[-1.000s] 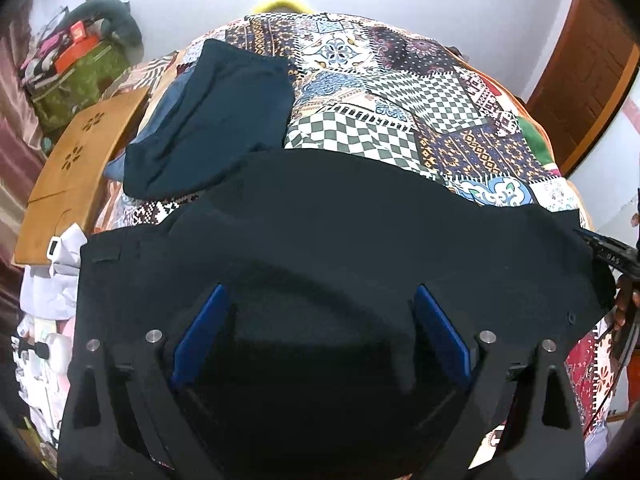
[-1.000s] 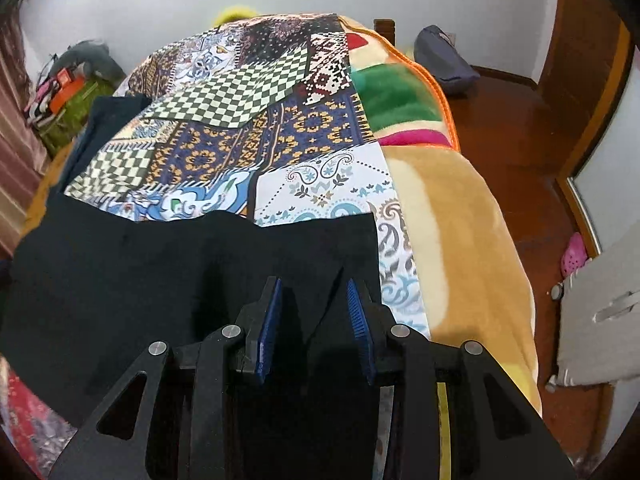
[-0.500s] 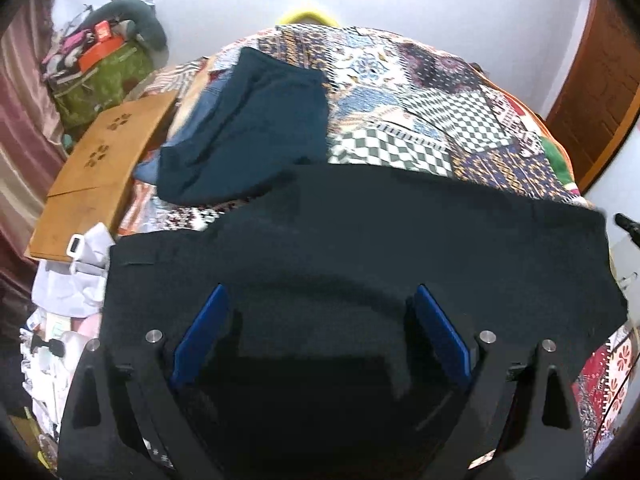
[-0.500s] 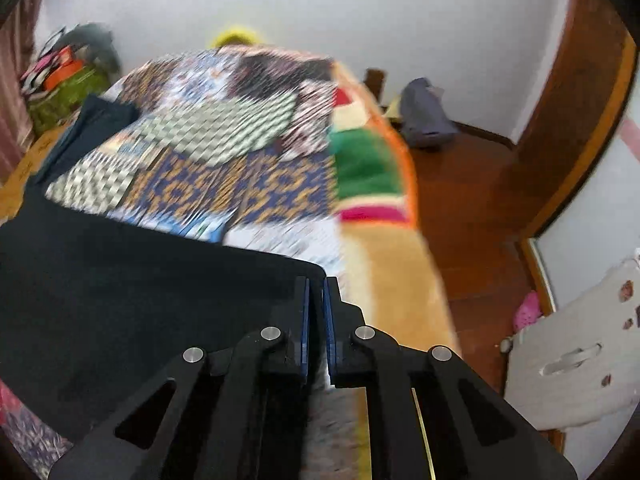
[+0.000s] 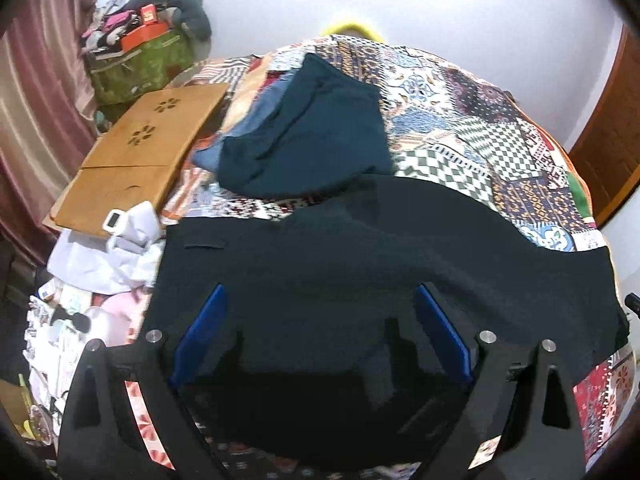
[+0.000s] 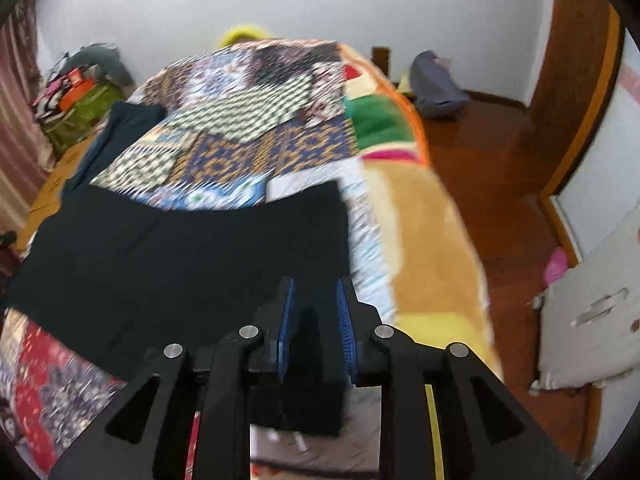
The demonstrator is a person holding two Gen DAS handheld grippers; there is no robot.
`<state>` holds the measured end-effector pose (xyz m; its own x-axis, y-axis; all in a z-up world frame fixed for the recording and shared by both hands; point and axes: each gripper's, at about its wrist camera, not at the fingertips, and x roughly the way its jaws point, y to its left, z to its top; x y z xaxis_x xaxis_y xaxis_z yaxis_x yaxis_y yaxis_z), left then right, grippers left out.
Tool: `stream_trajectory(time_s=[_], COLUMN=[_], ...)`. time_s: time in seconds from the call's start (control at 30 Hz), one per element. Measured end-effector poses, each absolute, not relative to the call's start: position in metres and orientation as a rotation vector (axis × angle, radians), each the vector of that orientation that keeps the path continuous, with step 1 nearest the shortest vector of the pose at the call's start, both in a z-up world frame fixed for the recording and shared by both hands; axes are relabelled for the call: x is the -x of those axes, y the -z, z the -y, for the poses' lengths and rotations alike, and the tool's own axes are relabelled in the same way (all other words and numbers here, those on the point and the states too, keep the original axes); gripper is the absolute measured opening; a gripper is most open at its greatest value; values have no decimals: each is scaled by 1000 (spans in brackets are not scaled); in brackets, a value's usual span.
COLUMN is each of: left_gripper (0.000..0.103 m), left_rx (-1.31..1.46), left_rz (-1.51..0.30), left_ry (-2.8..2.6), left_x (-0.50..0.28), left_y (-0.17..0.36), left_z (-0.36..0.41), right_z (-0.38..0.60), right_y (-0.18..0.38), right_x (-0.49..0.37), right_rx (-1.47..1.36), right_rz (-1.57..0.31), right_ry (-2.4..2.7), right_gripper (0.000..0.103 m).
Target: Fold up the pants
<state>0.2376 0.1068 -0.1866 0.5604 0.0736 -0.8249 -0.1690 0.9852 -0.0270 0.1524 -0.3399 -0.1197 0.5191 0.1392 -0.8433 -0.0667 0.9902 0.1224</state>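
White walls and a patchwork bedspread (image 5: pixel 472 136) fill the upper half of the left wrist view, and across the lower half lie the black pants (image 5: pixel 360 264), spread wide on the bed, one end reaching the right edge of the frame. Upper centre sits a folded teal garment (image 5: pixel 316 132), just beyond the pants' far edge, with a wooden board (image 5: pixel 140 160) at upper left and a heap of white clothes (image 5: pixel 116 252) at the left edge. The left gripper (image 5: pixel 320 340) hovers at lower centre, jaws spread wide over the dark cloth with nothing between them. Whether the pads touch the fabric I cannot tell. Over to the right wrist view, blurred by motion: the bedspread runs up the middle, wooden floor (image 6: pixel 500 168) on the right, and the pants take the left and centre. The right gripper (image 6: pixel 314 320) is at lower centre by the pants' corner, jaws parted only narrowly, black fabric showing in the gap; it looks loose there rather than pinched. The risk from here, as I judge it: with neither side clamped, a lift would drag one layer only or drop the corner, skewing the fold; and a far sweep could snag that teal garment.
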Motion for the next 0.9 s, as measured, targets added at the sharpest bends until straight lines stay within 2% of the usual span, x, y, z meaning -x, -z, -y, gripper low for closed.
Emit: stream_trajectory(time_s=[0.1, 0.27, 0.57, 0.9], left_gripper=[95, 95, 95, 95], left_rx=[112, 202, 300, 435], left_rz=[-955, -946, -1046, -1207], left_ry=[-172, -199, -229, -139], left_x=[-233, -229, -264, -312], left_y=[182, 176, 208, 286], left_z=[-124, -178, -261, -292], right_z=[318, 263, 139, 23], right_y=[112, 85, 64, 107], right_x=[-153, -167, -217, -282], right_rx=[-78, -49, 1, 153], right_rz=[-1009, -930, -875, -998], right_ry=[-184, -314, -562, -735], right_gripper=[20, 37, 39, 40])
